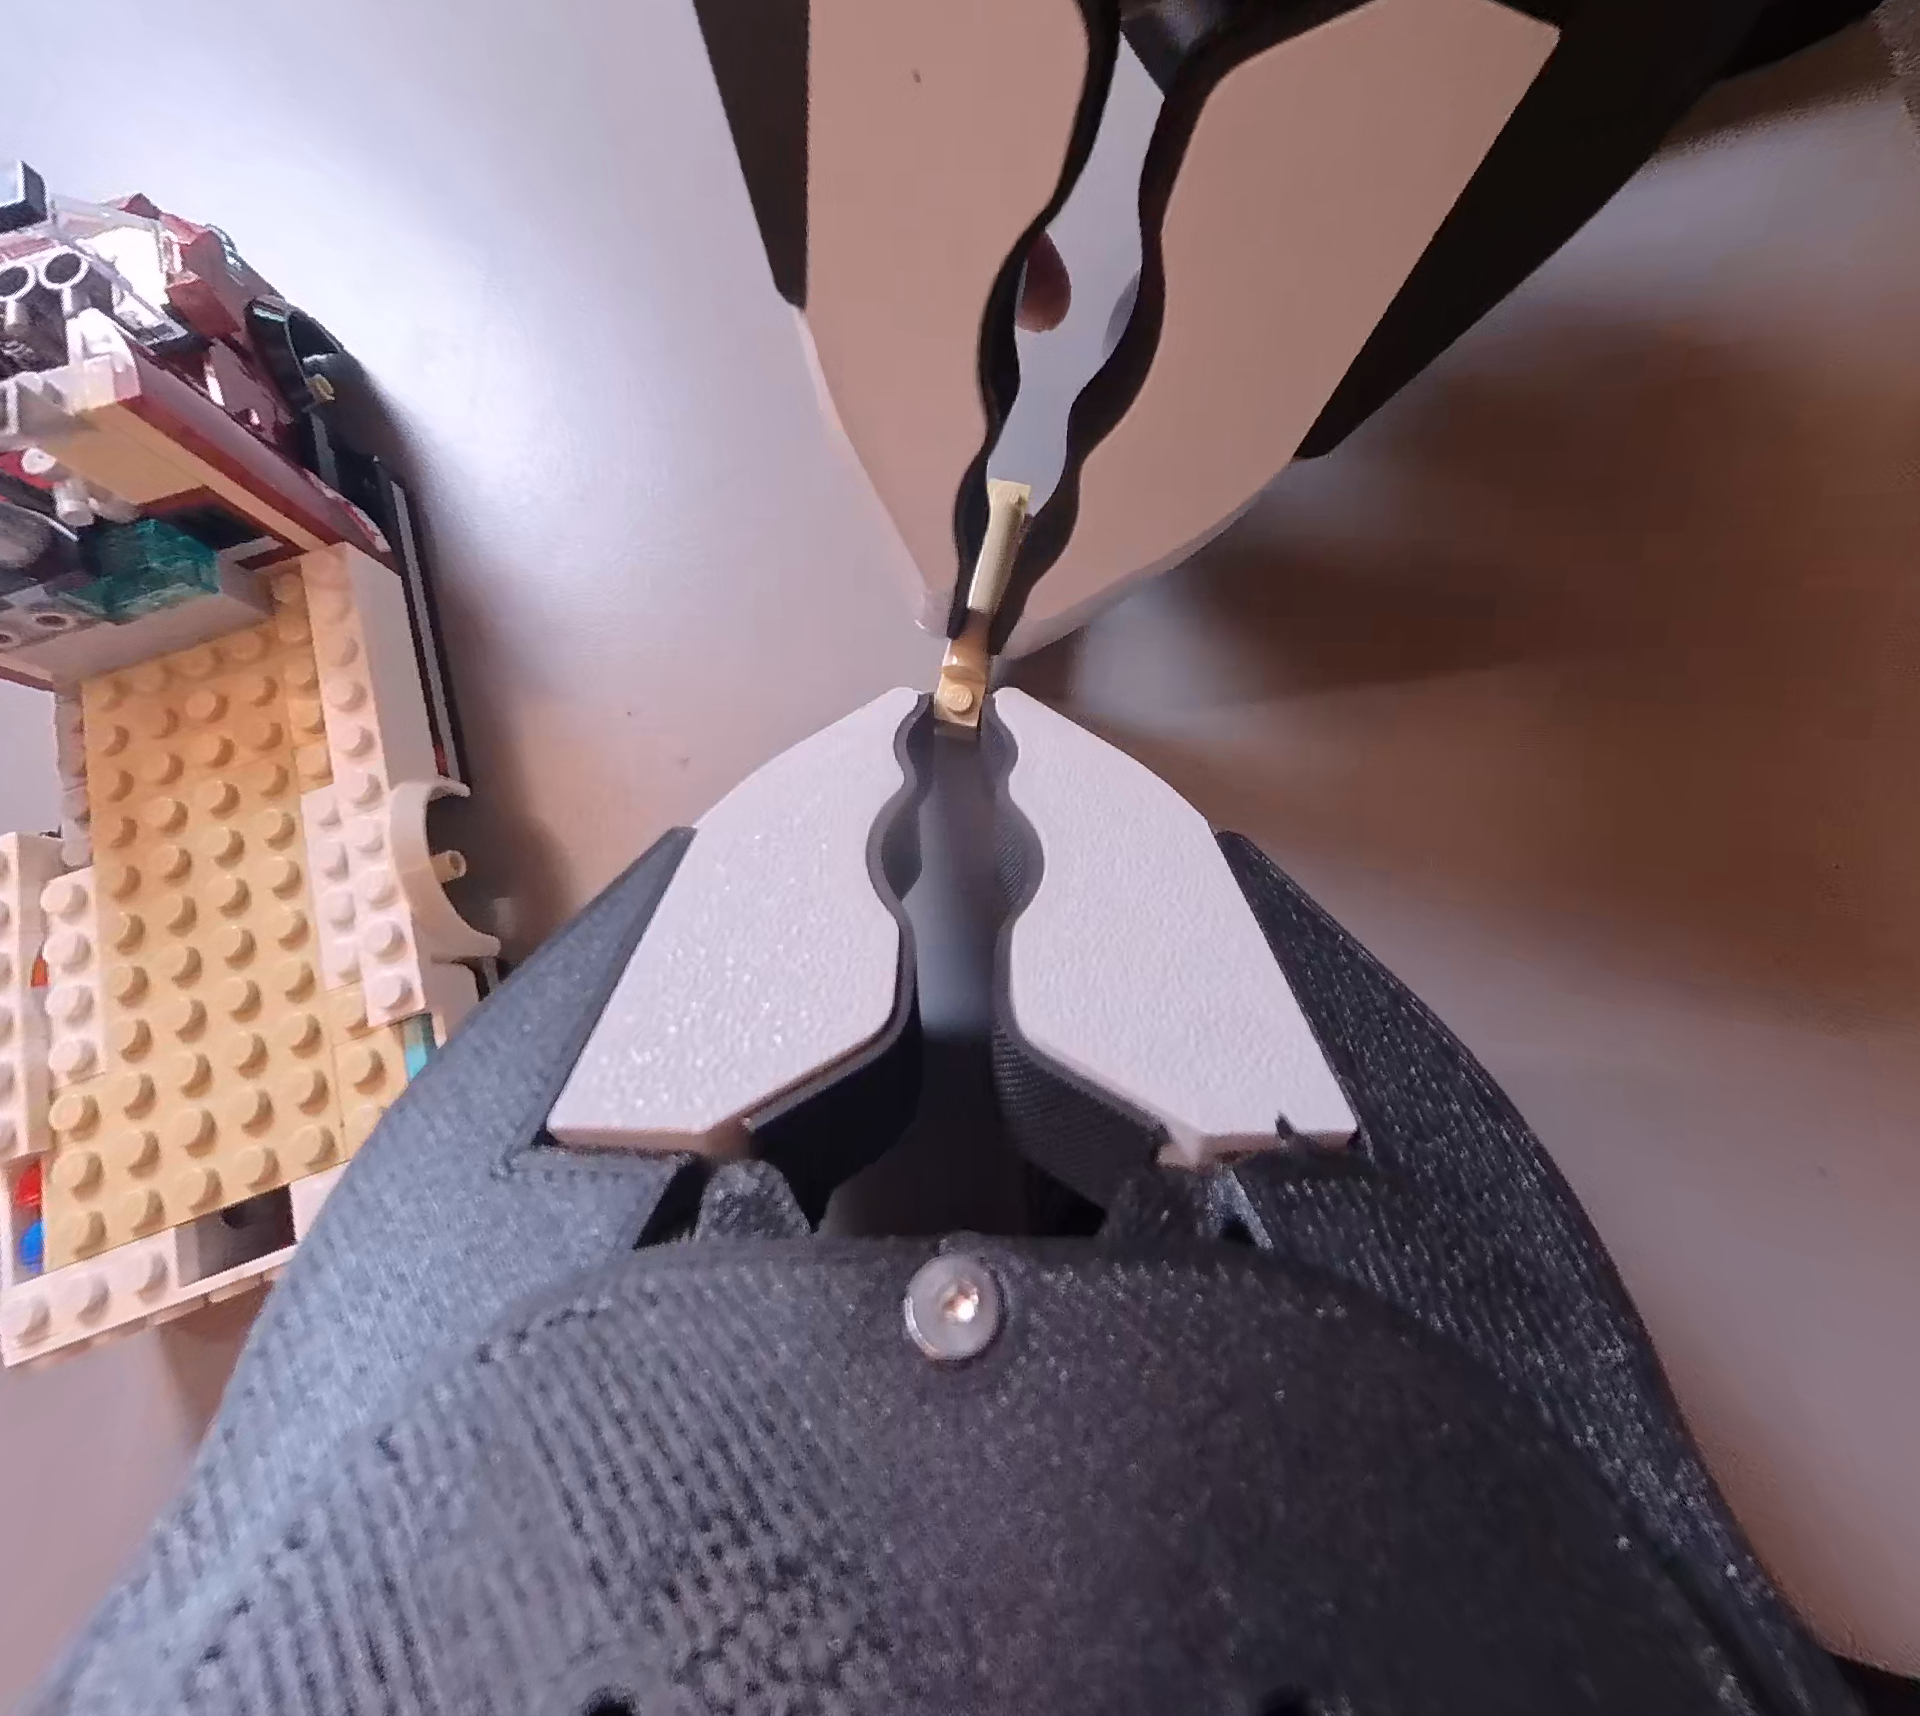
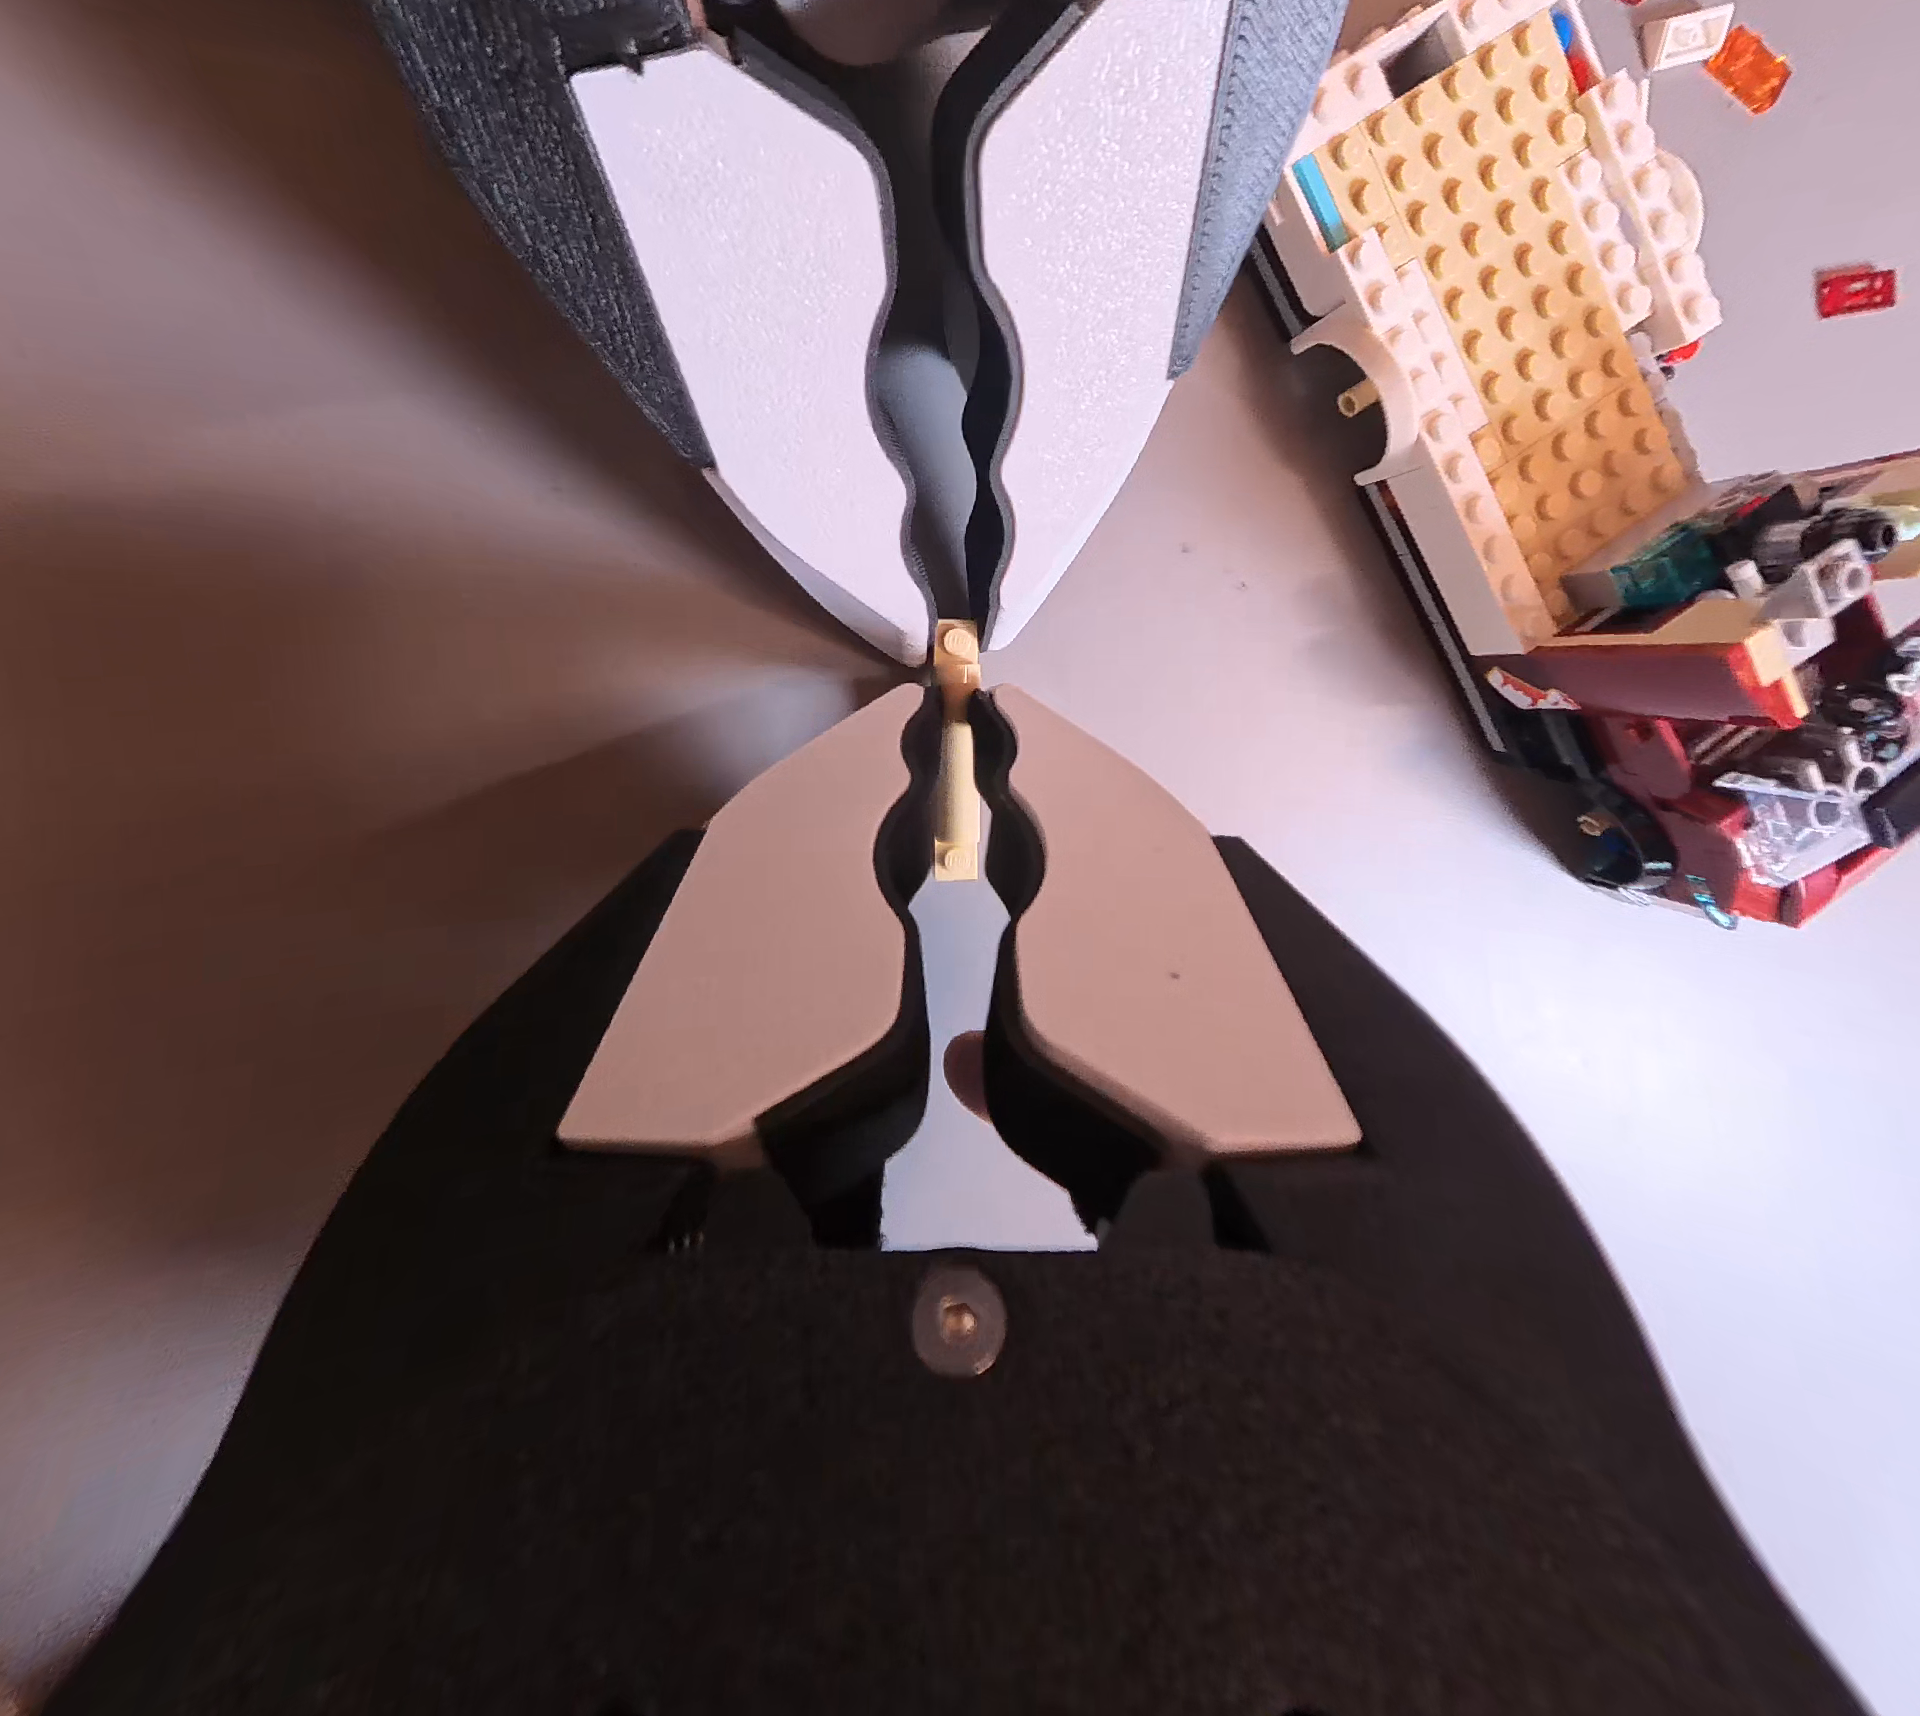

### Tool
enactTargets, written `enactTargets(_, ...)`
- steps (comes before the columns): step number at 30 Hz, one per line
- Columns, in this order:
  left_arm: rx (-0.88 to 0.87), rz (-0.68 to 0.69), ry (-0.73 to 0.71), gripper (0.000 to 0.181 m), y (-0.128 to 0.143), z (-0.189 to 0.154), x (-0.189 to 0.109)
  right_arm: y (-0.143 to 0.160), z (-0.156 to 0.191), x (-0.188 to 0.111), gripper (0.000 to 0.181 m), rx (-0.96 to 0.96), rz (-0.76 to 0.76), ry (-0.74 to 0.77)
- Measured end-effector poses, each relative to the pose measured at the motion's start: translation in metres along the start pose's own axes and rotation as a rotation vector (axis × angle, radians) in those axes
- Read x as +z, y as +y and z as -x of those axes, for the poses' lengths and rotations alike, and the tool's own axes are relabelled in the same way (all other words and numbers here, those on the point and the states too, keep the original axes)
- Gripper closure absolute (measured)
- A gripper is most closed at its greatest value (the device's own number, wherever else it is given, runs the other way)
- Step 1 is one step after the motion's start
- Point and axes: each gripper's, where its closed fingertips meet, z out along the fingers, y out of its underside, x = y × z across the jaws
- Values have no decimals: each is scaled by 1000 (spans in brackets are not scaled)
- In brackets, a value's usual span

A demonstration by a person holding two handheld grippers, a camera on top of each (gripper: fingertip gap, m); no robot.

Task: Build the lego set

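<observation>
Left wrist view: the left claw [image 1: 958, 716] pinches a small tan plate [image 1: 957, 698] at its very tips, nose to nose with the right claw [image 1: 977, 617]; the lego model [image 1: 208, 887] lies off to its left on the tabletop [image 1: 540, 212].

Right wrist view: the right claw [image 2: 956, 710] is closed on a tan hinge piece [image 2: 957, 809]. I'd press straight and keep both lined up.

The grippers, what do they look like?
Both match. The left gripper and right gripper each have a black, rough-textured body, two pale grey fingers with wavy dark inner edges tapering to points, and one silver screw.
</observation>
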Motion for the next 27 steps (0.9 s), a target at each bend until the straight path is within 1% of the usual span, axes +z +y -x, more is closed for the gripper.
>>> enactTargets(6, 2, 0, -2, 173, 0, 0, 0, 0, 0, 1, 175, -15, -2, 18)
enactTargets(10, -14, -12, -10, 173, 0, 2, -1, -3, -3, -1, 176, -6, -84, 36)
enactTargets(12, -40, -21, 8, 173, -1, 1, -2, -6, -5, -6, 159, 1, -147, 55)
enactTargets(14, -100, -35, 38, 173, -3, 1, -4, -6, -7, -12, 151, -35, -177, 116)
enactTargets(16, -184, -50, 90, 173, -6, -1, -7, -4, -8, -15, 148, -118, -168, 210)
enactTargets(18, -290, -65, 160, 173, -11, -5, -10, -5, -10, -18, 148, -173, -167, 291)
enactTargets(21, -450, -89, 259, 173, -20, -9, -14, -4, -9, -17, 151, -281, -123, 358)
enactTargets(23, -515, -88, 299, 173, -22, -10, -16, -5, -10, -18, 158, -341, -109, 399)
enactTargets(25, -562, -91, 329, 173, -24, -11, -19, -6, -12, -19, 169, -379, -99, 431)
enactTargets(27, -600, -114, 351, 173, -27, -10, -25, -10, -13, -22, 170, -386, -109, 440)
